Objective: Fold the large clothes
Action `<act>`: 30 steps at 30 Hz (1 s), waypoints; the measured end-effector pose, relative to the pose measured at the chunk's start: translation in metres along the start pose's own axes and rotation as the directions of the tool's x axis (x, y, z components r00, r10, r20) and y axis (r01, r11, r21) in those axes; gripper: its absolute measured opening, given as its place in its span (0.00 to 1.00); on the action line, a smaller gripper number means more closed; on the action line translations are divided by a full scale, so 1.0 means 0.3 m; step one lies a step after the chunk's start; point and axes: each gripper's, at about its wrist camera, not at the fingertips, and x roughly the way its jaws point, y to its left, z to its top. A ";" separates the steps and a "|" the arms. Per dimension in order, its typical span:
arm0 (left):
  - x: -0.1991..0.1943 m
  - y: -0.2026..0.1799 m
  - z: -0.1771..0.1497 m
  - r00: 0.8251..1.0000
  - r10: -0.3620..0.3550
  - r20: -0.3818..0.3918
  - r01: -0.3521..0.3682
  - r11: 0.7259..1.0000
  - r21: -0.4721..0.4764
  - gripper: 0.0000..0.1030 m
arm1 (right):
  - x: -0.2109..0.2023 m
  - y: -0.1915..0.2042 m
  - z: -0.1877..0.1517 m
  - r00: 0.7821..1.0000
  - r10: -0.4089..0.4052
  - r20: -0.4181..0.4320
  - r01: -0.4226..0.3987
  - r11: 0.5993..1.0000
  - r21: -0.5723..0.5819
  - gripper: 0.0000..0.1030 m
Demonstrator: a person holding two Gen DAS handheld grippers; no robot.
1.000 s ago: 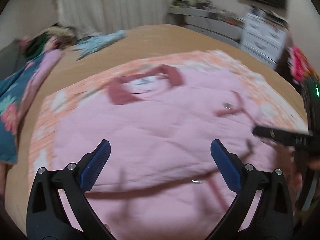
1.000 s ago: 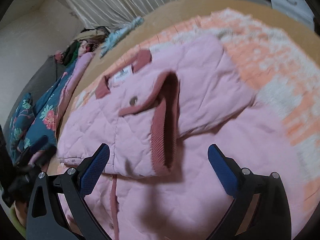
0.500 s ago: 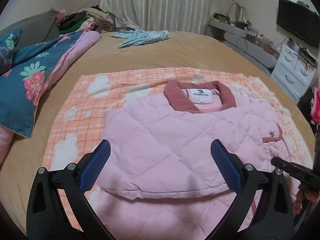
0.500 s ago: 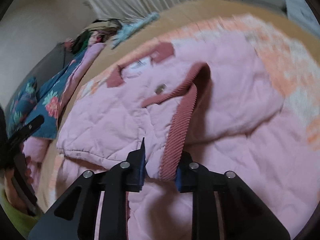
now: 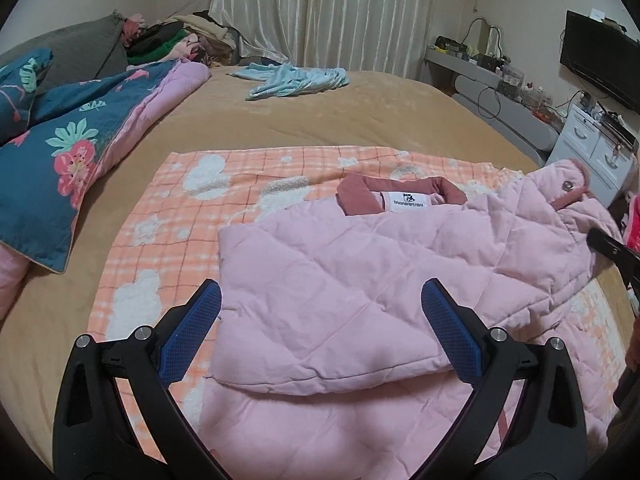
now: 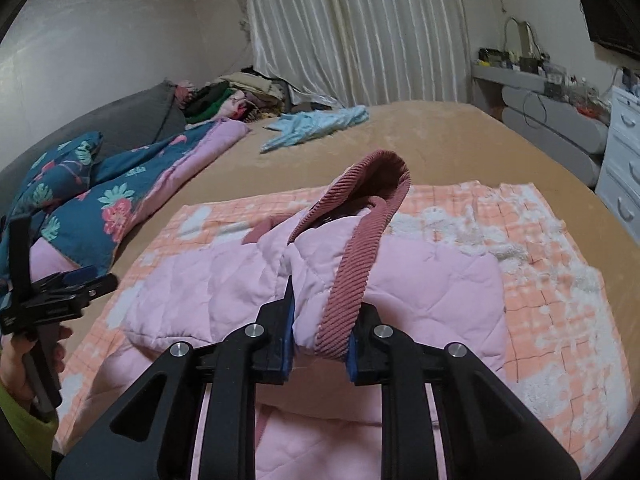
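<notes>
Right gripper (image 6: 320, 334) w/ jaws clamped on the pink jacket (image 5: 360, 280) cuff (image 6: 352, 276), mid-frame; left gripper (image 5: 320, 332) jaws wide, empty, over the bed (image 5: 360, 120).

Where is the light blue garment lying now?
The light blue garment lies on the tan bedspread, beyond the pink jacket, near the curtain.

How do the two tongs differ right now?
The left tongs stand wide open above the pink jacket, gripping nothing; the right tongs are clamped shut on the jacket's ribbed cuff, lifting that sleeve off the bed. Both have black arms with blue pads.
</notes>
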 end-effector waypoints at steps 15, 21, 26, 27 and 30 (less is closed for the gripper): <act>0.063 -0.063 0.009 0.999 -0.040 -0.030 0.040 0.999 -0.014 0.91 | 0.189 -0.147 -0.147 0.986 -0.073 -0.150 0.090 0.990 0.110 0.18; 0.143 -0.101 -0.010 0.992 -0.072 -0.100 0.070 0.997 -0.029 0.91 | 0.210 -0.166 -0.178 0.977 -0.102 -0.186 0.125 0.985 0.117 0.33; 0.227 -0.120 -0.036 0.984 -0.074 -0.164 0.068 0.997 -0.041 0.91 | 0.145 -0.177 -0.173 0.971 -0.185 -0.148 0.202 0.973 0.111 0.53; 0.245 -0.124 -0.043 0.982 -0.072 -0.177 0.067 0.997 -0.039 0.91 | 0.122 -0.179 -0.167 0.974 -0.185 -0.127 0.201 0.972 0.120 0.53; 0.309 -0.129 -0.078 0.970 -0.059 -0.238 0.053 0.998 -0.031 0.91 | 0.098 -0.147 -0.150 0.979 -0.179 -0.098 0.188 0.978 0.086 0.56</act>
